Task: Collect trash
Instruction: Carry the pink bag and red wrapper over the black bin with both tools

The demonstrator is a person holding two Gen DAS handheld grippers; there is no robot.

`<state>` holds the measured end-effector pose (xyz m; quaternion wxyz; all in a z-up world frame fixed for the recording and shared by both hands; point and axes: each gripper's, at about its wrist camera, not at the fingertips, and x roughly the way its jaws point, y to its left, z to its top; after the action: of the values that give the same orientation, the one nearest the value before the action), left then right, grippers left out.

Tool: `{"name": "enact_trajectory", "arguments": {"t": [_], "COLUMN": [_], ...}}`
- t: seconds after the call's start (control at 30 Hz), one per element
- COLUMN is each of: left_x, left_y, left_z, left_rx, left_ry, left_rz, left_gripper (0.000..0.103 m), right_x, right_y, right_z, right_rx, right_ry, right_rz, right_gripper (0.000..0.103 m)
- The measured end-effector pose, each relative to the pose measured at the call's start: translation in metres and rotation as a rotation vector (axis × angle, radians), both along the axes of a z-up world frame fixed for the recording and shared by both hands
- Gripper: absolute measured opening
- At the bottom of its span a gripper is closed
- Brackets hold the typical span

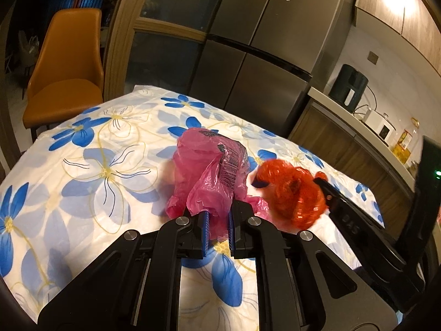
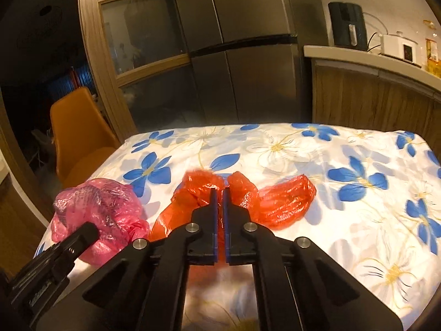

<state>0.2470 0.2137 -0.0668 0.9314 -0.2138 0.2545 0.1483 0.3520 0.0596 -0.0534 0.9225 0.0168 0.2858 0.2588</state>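
Observation:
A crumpled pink plastic bag lies on the floral tablecloth. My left gripper is shut on its near edge. Just to its right is a crumpled orange-red plastic bag. My right gripper is shut on the orange-red bag, which spreads to both sides of the fingers. The pink bag sits at the left in the right wrist view, with the left gripper's black finger against it. The right gripper's black arm reaches in from the right in the left wrist view.
An orange chair stands at the table's far left corner. A steel fridge is behind the table. A counter on the right holds a dark appliance and a white cooker.

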Motion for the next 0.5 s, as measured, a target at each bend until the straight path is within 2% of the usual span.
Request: {"name": "enact_trajectory", "arguments": {"t": [0.13, 0.5], "left_x": [-0.007, -0.034], "left_y": [-0.012, -0.058], "left_z": [0.009, 0.041], "left_rx": [0.036, 0.067], "left_ry": [-0.009, -0.058], "left_rz": [-0.017, -0.07], "left_gripper": [0.009, 0.008], "right_x": [-0.016, -0.069], "right_y": [-0.022, -0.092], "right_z": [0.011, 0.049], "right_rx": [0.027, 0.084], "right_ry": [-0.025, -0.116], "right_rz": [-0.01, -0.054], "right_gripper": [0.003, 0.002]}}
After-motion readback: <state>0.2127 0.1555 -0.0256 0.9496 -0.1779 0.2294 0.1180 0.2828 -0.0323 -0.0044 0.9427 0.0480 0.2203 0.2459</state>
